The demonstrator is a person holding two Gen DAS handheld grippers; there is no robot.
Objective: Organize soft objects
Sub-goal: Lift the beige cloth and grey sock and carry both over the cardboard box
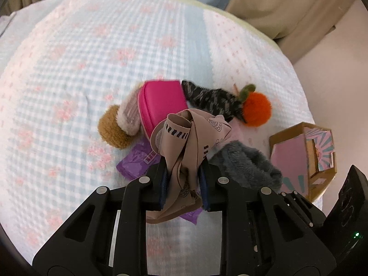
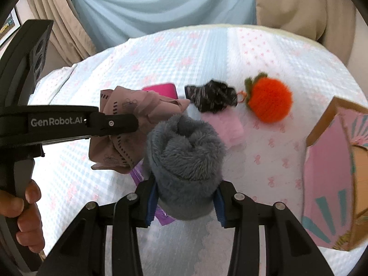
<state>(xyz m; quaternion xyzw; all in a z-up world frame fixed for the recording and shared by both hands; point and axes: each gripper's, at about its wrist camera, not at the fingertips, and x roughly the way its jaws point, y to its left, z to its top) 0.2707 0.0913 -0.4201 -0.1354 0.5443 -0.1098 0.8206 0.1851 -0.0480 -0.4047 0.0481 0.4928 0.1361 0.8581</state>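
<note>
My left gripper (image 1: pixel 184 174) is shut on a beige printed cloth (image 1: pixel 186 142) and holds it above the bed; it also shows in the right wrist view (image 2: pixel 128 124). My right gripper (image 2: pixel 185 195) is shut on a grey fluffy sock roll (image 2: pixel 184 161), seen too in the left wrist view (image 1: pixel 246 163). On the bed lie a pink pouch (image 1: pixel 161 101), a brown and cream plush (image 1: pixel 115 126), a purple packet (image 1: pixel 135 163), a dark patterned cloth (image 2: pixel 211 99), an orange knitted persimmon (image 2: pixel 269 100) and a pink folded cloth (image 2: pixel 227 124).
An open cardboard box (image 2: pixel 333 174) with a pink lining stands at the right on the checked bedspread (image 1: pixel 92 57). Curtains (image 2: pixel 161 4) hang behind the bed. A hand (image 2: pixel 25 214) holds the left gripper's handle.
</note>
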